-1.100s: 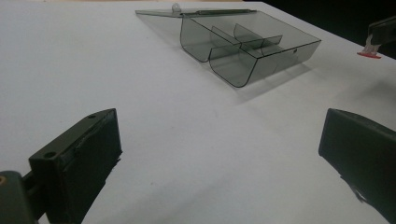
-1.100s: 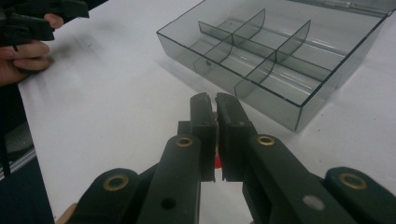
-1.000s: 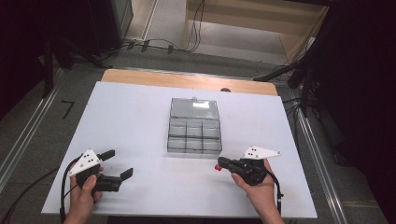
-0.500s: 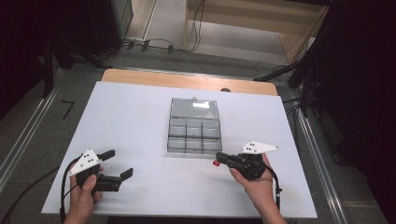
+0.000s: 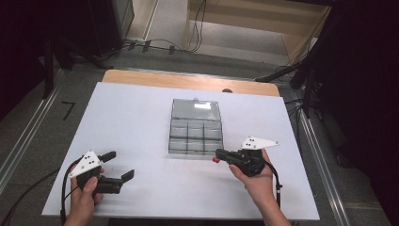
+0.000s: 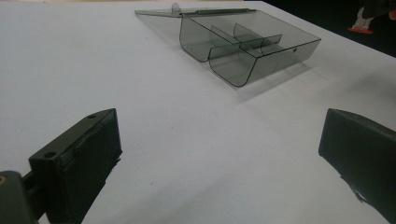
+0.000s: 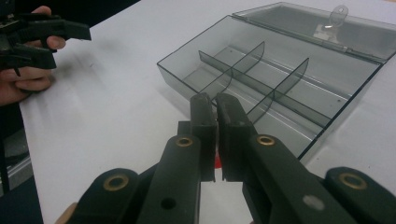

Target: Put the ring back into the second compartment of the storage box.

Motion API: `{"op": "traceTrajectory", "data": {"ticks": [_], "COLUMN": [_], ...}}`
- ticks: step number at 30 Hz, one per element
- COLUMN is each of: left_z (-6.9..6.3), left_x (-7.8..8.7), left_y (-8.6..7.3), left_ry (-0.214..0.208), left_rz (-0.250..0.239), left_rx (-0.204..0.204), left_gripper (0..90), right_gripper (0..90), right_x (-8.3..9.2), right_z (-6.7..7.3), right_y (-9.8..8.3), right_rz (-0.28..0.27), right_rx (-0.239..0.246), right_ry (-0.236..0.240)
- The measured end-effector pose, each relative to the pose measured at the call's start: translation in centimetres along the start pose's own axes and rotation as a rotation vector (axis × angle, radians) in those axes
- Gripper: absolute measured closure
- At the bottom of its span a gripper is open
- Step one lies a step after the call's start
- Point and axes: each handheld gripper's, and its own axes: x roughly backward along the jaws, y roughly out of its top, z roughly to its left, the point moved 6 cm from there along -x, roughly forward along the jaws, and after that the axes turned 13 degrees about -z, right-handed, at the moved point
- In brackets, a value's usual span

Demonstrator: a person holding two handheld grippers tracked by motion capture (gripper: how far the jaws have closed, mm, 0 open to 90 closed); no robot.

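Observation:
A clear smoky compartment box (image 5: 195, 149) lies at the middle of the white table (image 5: 131, 117) with its lid folded back; its compartments look empty. My right gripper (image 5: 219, 155) hovers just at the box's front right corner, shut on a small red piece (image 5: 215, 160). In the right gripper view the jaws (image 7: 216, 101) stand almost together over the box (image 7: 182, 77), with a red sliver (image 7: 217, 162) low between them. My left gripper (image 5: 118, 165) rests open at the near left, nothing between its jaws (image 6: 219, 154). From there the box (image 6: 280, 51) lies ahead to the right.
A bare wooden strip (image 5: 188, 81) runs along the table's far edge. Beyond it are cables and a floor opening. The left hand (image 7: 28, 79) with its gripper appears at the upper left of the right gripper view.
My right gripper has drifted a little forward and left, closer to the box's front corner, still holding the red piece. The left gripper has stayed put.

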Motion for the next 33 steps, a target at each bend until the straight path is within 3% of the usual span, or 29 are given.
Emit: {"op": "traceTrajectory", "data": {"ticks": [33], "left_z": [-0.1], "left_x": [0.0], "left_y": [0.0], "left_ry": [-0.007], "left_rz": [-0.003], "left_rx": [0.003], "left_gripper": [0.0], "right_gripper": [84.2], "right_x": [-3.1], "right_z": [-0.4], "right_y": [3.3], "right_rz": [0.006], "right_rx": [0.019], "right_ry": [0.004]}}
